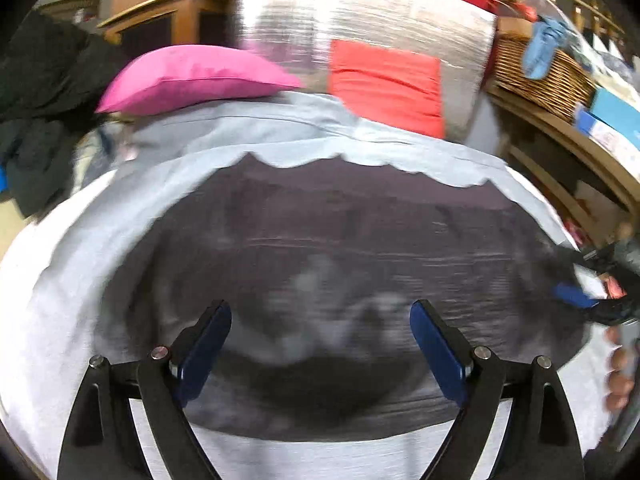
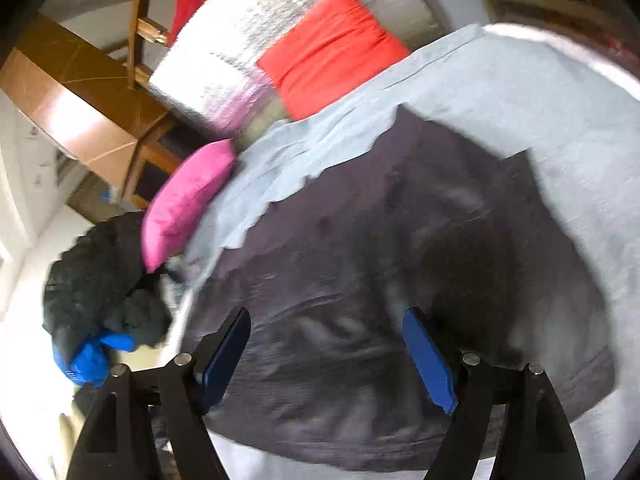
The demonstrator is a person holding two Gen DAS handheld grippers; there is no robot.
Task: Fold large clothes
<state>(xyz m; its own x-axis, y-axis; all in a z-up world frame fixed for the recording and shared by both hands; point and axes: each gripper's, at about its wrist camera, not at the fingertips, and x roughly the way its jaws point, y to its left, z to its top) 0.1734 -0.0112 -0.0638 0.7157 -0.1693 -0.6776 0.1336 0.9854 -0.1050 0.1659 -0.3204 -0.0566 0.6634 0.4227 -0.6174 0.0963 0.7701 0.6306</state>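
Hovering over the dark garment [image 1: 340,264] on the pale sheet [image 1: 60,280], I see my left gripper [image 1: 321,312] and right gripper [image 2: 326,320] both spread wide, holding nothing.

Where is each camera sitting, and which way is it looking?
Left wrist view: sits on the left gripper, looking forward and down at the dark garment on the light sheet; its own open blue fingers show, plus the right gripper at the right edge.
Right wrist view: sits on the right gripper, tilted, looking over the same garment; only its open fingers show.
Both share: garment, sheet, pink pillow, red cushion.
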